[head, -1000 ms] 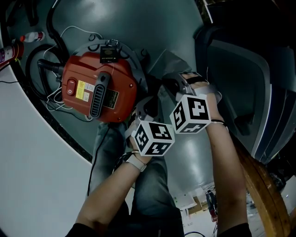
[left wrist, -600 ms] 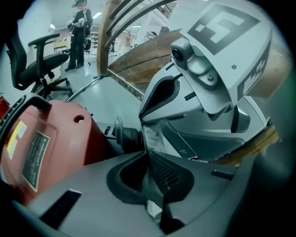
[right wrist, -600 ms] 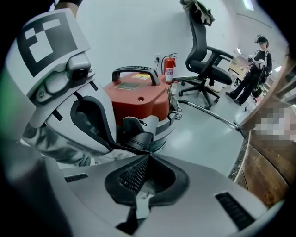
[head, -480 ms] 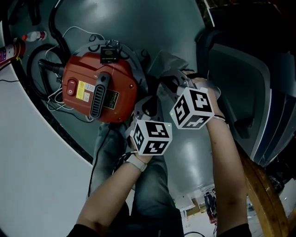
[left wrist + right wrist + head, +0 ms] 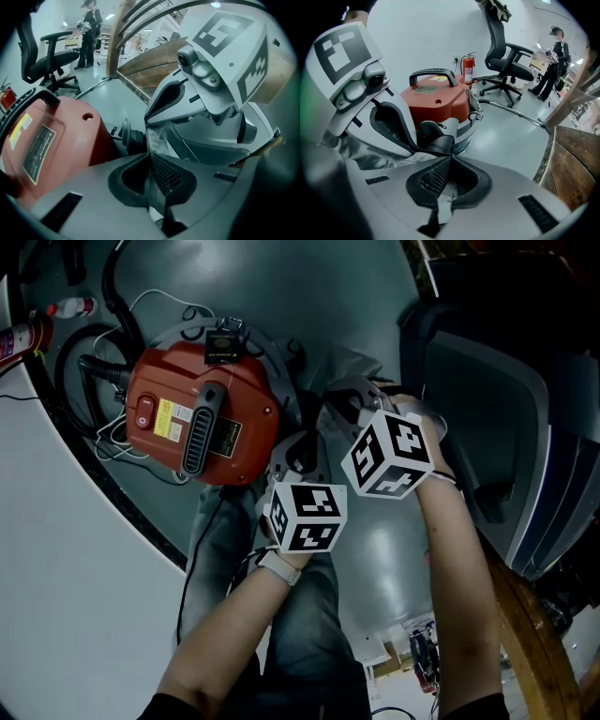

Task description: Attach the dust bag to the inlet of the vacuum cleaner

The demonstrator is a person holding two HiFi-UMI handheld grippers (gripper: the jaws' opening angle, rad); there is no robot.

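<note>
The red vacuum cleaner (image 5: 202, 418) stands on the floor at upper left, with its black inlet stub (image 5: 438, 137) pointing toward me. The grey dust bag (image 5: 375, 549) lies along the floor from there toward my legs. Both grippers are at the bag's mouth, just right of the vacuum. My left gripper (image 5: 292, 454) is shut with a thin edge of the bag (image 5: 149, 137) pinched between its pads. My right gripper (image 5: 342, 401) is shut as well, with pale bag fabric (image 5: 396, 159) caught between its jaws. The inlet (image 5: 127, 136) sits just beyond the left jaws.
A black hose (image 5: 105, 296) and thin cables curl behind the vacuum. A dark office chair (image 5: 506, 61) and a fire extinguisher (image 5: 468, 68) stand farther off, and a person (image 5: 555, 49) stands near them. A curved wooden rail (image 5: 534, 634) runs at right.
The right gripper has rolled a little and edged up toward the bag's mouth. The left gripper has rolled slightly in place. The vacuum has not moved.
</note>
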